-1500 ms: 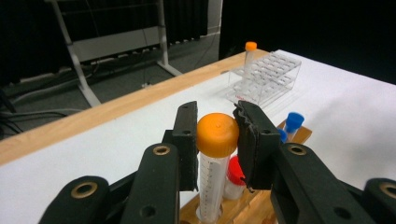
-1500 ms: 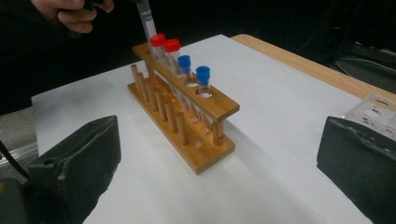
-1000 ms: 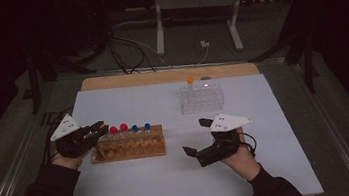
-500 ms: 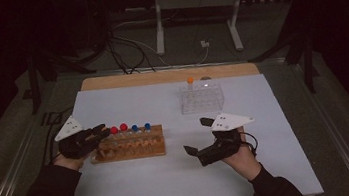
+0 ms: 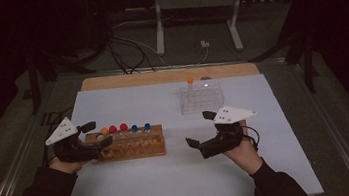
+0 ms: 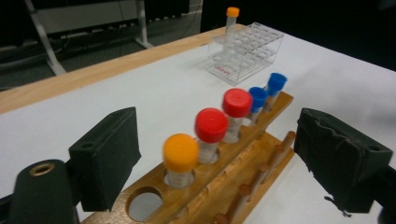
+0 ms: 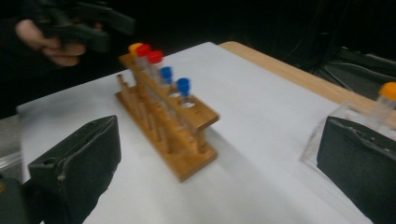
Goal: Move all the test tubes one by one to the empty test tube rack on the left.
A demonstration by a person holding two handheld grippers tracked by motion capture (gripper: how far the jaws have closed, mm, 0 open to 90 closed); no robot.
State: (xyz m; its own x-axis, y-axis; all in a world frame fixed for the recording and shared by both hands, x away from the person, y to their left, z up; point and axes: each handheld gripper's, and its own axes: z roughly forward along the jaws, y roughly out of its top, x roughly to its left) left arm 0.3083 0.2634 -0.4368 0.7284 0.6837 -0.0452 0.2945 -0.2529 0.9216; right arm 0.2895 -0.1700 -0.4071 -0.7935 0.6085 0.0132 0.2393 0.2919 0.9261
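Wooden rack [image 7: 166,122] between spread jaws

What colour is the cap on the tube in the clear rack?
Orange cap, seen best in the left gripper view.

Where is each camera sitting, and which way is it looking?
High view: above the person's side, looking forward and down on the table; both forearms, left gripper and right gripper show.
Left gripper view: rides the left gripper, looking along the wooden rack toward the clear rack.
Right gripper view: rides the right gripper, facing the wooden rack's end; the other hand shows beyond.
All three share both racks.
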